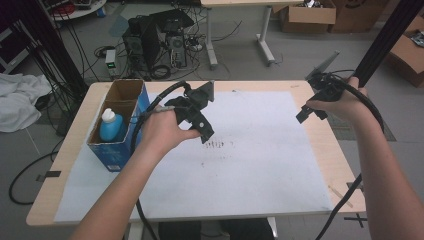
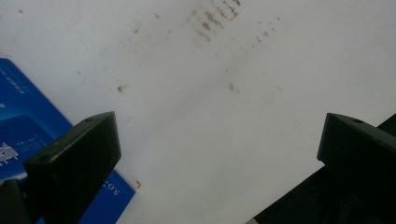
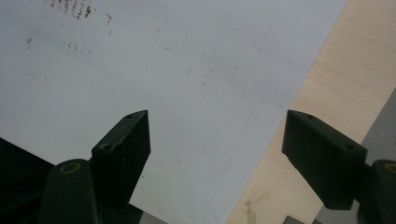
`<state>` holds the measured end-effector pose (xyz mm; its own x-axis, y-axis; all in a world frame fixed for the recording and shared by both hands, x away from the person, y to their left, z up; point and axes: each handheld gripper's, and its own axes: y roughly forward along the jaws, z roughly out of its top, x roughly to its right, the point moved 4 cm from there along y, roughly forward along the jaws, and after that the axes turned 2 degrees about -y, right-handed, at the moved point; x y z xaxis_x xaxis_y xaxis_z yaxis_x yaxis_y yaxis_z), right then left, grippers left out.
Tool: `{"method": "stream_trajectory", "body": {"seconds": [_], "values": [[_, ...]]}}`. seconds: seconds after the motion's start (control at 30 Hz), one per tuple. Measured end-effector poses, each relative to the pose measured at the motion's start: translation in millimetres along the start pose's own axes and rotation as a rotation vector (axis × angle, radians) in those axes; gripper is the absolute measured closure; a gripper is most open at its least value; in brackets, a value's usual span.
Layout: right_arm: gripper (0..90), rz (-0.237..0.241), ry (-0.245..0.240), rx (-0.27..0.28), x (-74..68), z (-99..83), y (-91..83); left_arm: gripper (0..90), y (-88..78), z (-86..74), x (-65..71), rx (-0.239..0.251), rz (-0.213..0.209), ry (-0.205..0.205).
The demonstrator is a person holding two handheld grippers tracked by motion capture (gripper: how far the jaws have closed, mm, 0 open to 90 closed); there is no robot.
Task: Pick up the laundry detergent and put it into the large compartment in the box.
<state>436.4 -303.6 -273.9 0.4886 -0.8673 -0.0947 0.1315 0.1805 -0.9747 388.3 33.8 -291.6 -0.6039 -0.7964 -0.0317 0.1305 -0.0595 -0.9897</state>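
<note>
Grippers, left [image 1: 202, 131] and right [image 1: 306, 114], hover wide-jawed over bare white sheet [image 1: 260, 165].

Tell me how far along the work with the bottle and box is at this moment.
Done: the blue bottle stands inside the open blue box at the table's left. In hand: nothing; the left gripper hangs open over the white sheet beside the box, and the right gripper is open near the right edge. Left: any grasp or further handling.
</note>
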Motion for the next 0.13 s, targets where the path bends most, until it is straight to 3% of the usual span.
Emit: {"method": "stream_trajectory", "body": {"seconds": [0.13], "values": [[23.8, -0.005, -0.002, -0.011, 2.1, -2.5, 1.2, 0.1, 1.7, 0.6, 1.9, -0.014, -0.005, 0.009]]}}
